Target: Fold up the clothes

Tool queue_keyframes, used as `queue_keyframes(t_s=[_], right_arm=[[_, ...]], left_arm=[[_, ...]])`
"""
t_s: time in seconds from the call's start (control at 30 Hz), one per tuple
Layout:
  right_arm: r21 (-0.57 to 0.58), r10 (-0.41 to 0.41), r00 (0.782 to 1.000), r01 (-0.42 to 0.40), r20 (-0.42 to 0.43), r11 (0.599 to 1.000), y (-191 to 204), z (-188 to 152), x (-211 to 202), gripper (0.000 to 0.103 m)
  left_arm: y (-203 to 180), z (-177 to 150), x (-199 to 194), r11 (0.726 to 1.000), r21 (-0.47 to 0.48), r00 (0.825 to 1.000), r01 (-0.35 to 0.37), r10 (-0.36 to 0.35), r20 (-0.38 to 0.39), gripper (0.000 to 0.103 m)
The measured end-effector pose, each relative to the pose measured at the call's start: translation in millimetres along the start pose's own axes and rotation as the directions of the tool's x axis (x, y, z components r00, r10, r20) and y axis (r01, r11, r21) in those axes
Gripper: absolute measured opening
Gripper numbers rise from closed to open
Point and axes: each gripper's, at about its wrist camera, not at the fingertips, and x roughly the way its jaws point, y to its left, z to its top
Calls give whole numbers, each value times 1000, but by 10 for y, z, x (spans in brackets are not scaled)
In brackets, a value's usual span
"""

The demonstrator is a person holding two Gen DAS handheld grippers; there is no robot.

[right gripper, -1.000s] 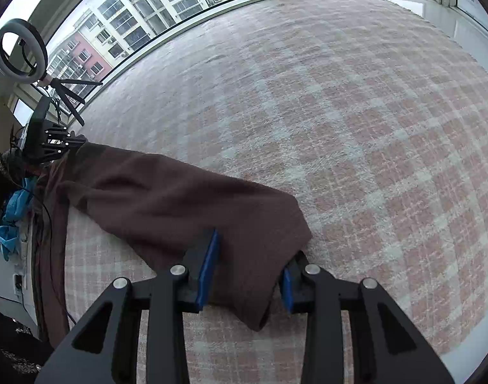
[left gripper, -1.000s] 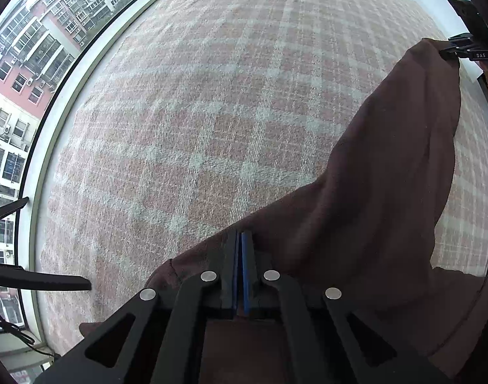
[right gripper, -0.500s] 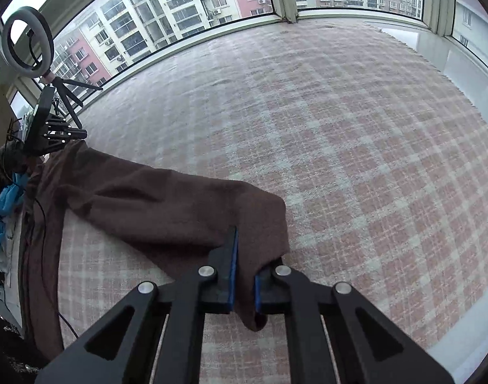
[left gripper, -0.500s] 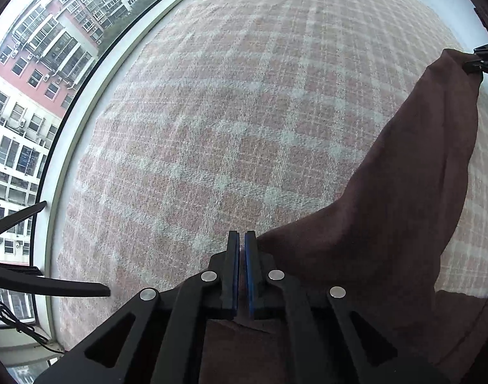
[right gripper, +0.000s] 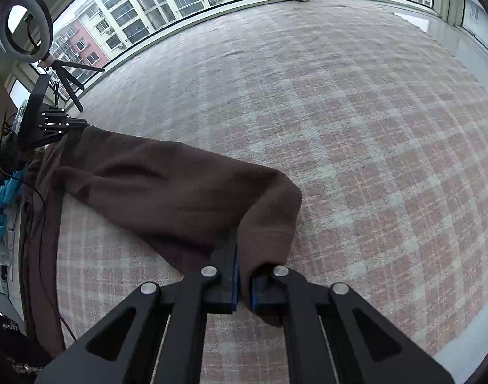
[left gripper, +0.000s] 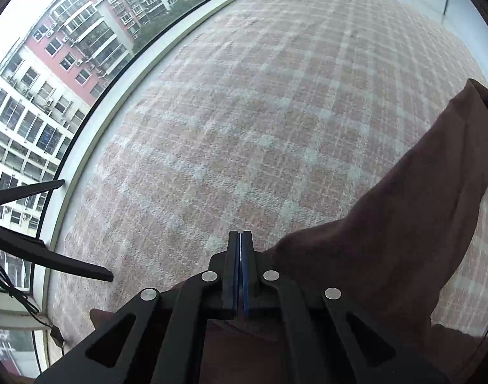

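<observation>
The right gripper point(right gripper: 243, 283) clenches a corner of the brown garment point(right gripper: 167, 192). The left gripper point(left gripper: 240, 275) is pinched on another edge of it, its pads together. The cloth sags between them over the plaid carpet point(right gripper: 356, 134), trailing toward the ring light point(right gripper: 26, 36). Folding well likely means lifting both corners evenly, keeping the edge taut, then laying it flat on the carpet.

One brown garment point(right gripper: 167, 188) stretches from the right gripper point(right gripper: 243, 283) to the left gripper point(left gripper: 240, 275): two grippers in all. One plaid rug point(right gripper: 356, 147) lies under both. One ring light point(right gripper: 25, 36) on one tripod point(right gripper: 69, 75) stands far left of the right gripper, and one blue cloth point(right gripper: 2, 204) lies at that view's left edge.
</observation>
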Motion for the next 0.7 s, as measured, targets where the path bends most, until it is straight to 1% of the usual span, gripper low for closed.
queue_keyframes(t_s=[0.07, 0.13, 0.2, 0.23, 0.27, 0.3, 0.33, 0.37, 0.4, 0.47, 0.53, 0.57, 0.6, 0.63, 0.7], right_arm=[[15, -53, 998, 52, 38, 999, -20, 70, -113, 5], [33, -43, 996, 40, 80, 999, -7, 172, -234, 5], [50, -23, 992, 17, 123, 999, 11, 280, -356, 5], [54, -13, 989, 5, 148, 999, 49, 321, -420, 5], [57, 3, 985, -13, 170, 998, 108, 367, -474, 5], [62, 19, 982, -31, 188, 998, 200, 405, -511, 5], [59, 28, 978, -41, 205, 997, 284, 450, -559, 5], [53, 33, 974, -46, 223, 998, 361, 500, -613, 5], [37, 32, 969, -43, 244, 998, 461, 555, -670, 5], [-17, 34, 960, -30, 277, 999, 709, 653, -778, 5], [-82, 64, 951, -41, 303, 996, 1001, 709, -934, 5], [-131, 93, 946, -54, 309, 990, 1196, 736, -994, 5], [-190, 117, 942, -59, 314, 980, 1427, 743, -1056, 5], [-252, 140, 937, -58, 319, 966, 1671, 743, -1118, 5], [-390, 204, 931, -75, 302, 918, 2218, 655, -1248, 5]], left_arm=[[113, -62, -234, 998, -61, 999, 28, -25, 45, 13], [104, -210, -512, 991, -96, 993, 89, -82, 79, 19], [-50, -418, -735, 984, -86, 985, 157, -150, 81, 20], [-176, -545, -857, 983, -61, 982, 172, -166, 87, 21], [-295, -673, -974, 984, -46, 982, 170, -165, 92, 24], [-380, -777, -1066, 982, -41, 980, 183, -178, 93, 24], [-429, -877, -1175, 975, -42, 971, 220, -214, 103, 24], [-478, -976, -1285, 966, -44, 962, 257, -250, 112, 26], [-514, -1099, -1410, 963, -60, 958, 263, -254, 130, 28], [-533, -1327, -1696, 962, -98, 958, 256, -240, 156, 29], [-476, -1506, -1874, 963, -139, 962, 230, -204, 180, 29], [-436, -1598, -1958, 963, -162, 964, 215, -183, 192, 29], [-395, -1690, -2042, 962, -185, 966, 200, -161, 204, 29], [-332, -1787, -2101, 955, -220, 964, 197, -149, 218, 29], [-241, -2003, -2153, 941, -286, 966, 179, -113, 234, 29]])
